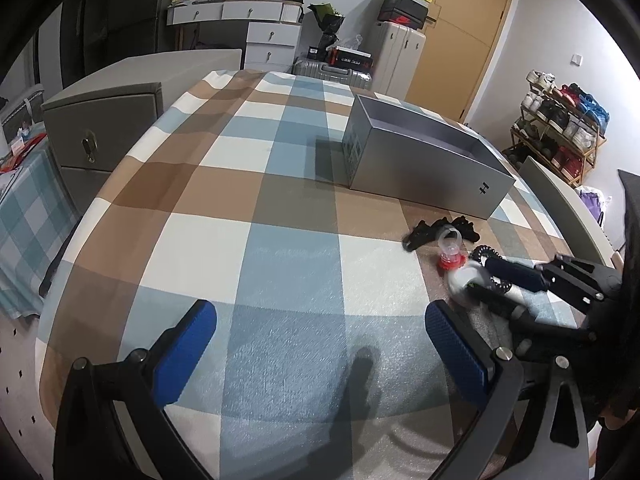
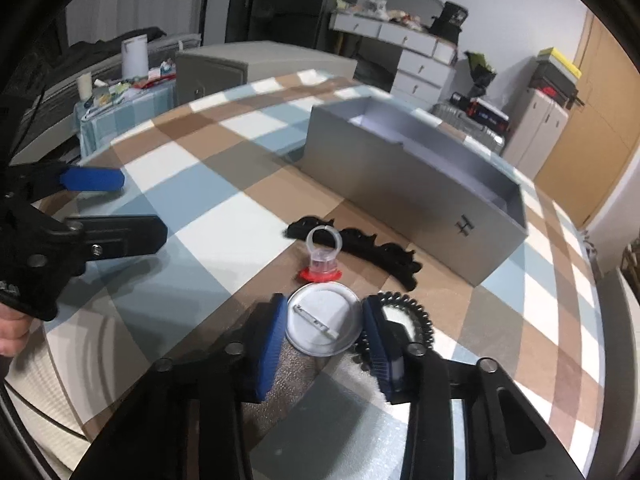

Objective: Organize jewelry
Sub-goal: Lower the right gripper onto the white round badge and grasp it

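My right gripper [image 2: 324,322] is shut on a round white pin badge [image 2: 323,320] that rests back-up on the checked cloth, one blue pad against each side. Just beyond the badge stands a clear plastic ring with a red base [image 2: 320,260], and behind that lies a black scalloped band [image 2: 360,246]. A black spiral hair tie [image 2: 418,318] sits beside the right finger. An open grey box [image 2: 412,196] stands farther back. My left gripper [image 1: 320,320] hovers open over bare cloth, left of the badge [image 1: 466,278] and the right gripper [image 1: 480,278].
A checked cloth [image 1: 248,184] covers the table. A grey cabinet [image 1: 104,128] stands off its far left edge, white drawers [image 1: 272,40] and suitcases at the back, and a shoe rack [image 1: 560,128] to the right. A hand [image 2: 12,332] shows at the left edge.
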`<state>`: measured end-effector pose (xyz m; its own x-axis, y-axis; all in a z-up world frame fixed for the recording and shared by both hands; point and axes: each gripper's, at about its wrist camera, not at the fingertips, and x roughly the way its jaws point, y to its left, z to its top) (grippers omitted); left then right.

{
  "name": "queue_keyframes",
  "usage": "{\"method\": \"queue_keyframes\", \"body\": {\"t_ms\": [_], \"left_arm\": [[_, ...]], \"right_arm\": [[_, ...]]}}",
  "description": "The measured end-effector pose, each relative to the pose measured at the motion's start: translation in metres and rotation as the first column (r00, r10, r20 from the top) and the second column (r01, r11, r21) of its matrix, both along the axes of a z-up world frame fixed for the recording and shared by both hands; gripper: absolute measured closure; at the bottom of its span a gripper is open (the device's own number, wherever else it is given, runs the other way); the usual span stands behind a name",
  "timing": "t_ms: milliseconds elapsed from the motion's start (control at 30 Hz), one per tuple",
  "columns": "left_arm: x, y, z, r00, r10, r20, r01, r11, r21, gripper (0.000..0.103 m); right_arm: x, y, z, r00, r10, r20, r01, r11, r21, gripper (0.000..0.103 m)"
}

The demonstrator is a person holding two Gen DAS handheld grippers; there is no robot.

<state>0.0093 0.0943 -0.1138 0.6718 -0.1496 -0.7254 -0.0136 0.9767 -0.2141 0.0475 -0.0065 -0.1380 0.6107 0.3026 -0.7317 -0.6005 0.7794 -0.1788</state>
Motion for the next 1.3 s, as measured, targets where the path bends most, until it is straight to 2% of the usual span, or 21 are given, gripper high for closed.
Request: {"method": "queue_keyframes", "body": {"t_ms": [67,167,367,500,567,633,700,800,933,1300], "left_arm": [[0.000,0.000,0.000,1.000,-0.002,-0.003,0.002,1.000,-0.003,0.001],[0.000,0.000,0.000,1.000,-0.004,-0.001,0.004,1.000,-0.004,0.001],[0.002,-0.002,0.000,1.000,-0.014,-0.008,0.014,1.000,0.003,0.001],[0.003,-0.003,-0.001,1.000,-0.019,-0.017,0.019,1.000,0.006,0.001],[0.004,-0.003,-0.002,1.000,-0.021,-0.022,0.021,1.000,0.006,0.001],[0.004,-0.004,-0.002,0.999,-0.025,-0.029,0.025,1.000,0.004,0.001],[0.005,-0.004,-0.003,0.999,-0.027,-0.034,0.027,1.000,0.005,0.001],[0.005,-0.005,-0.002,0.999,-0.033,-0.033,0.034,0.999,0.010,0.001],[0.005,-0.005,-0.002,0.999,-0.033,-0.032,0.033,0.999,0.009,0.001],[0.005,-0.005,-0.004,0.998,-0.034,-0.050,0.034,0.999,0.001,0.001]], "right_arm": [[0.003,-0.004,-0.001,1.000,-0.014,-0.028,0.015,1.000,0.023,0.083],[0.004,-0.011,-0.002,0.998,-0.013,-0.068,0.017,0.998,0.064,0.096],[0.001,-0.016,-0.001,0.992,0.012,-0.128,0.006,0.989,0.144,0.096],[0.000,-0.017,0.004,0.995,0.017,-0.101,-0.001,0.987,0.159,0.093],[0.005,-0.016,0.005,0.994,0.018,-0.112,0.001,0.986,0.166,0.084],[0.011,-0.010,0.003,0.992,0.027,-0.120,-0.007,0.987,0.159,0.066],[0.016,-0.005,0.000,0.992,0.029,-0.123,-0.012,0.990,0.139,0.060],[0.022,0.003,-0.003,0.985,0.054,-0.162,-0.037,0.994,0.108,0.059],[0.018,0.009,-0.006,0.988,0.072,-0.138,-0.065,0.996,0.054,0.059],[0.021,-0.009,-0.005,0.983,0.049,-0.176,-0.020,0.986,0.165,0.062]]}}
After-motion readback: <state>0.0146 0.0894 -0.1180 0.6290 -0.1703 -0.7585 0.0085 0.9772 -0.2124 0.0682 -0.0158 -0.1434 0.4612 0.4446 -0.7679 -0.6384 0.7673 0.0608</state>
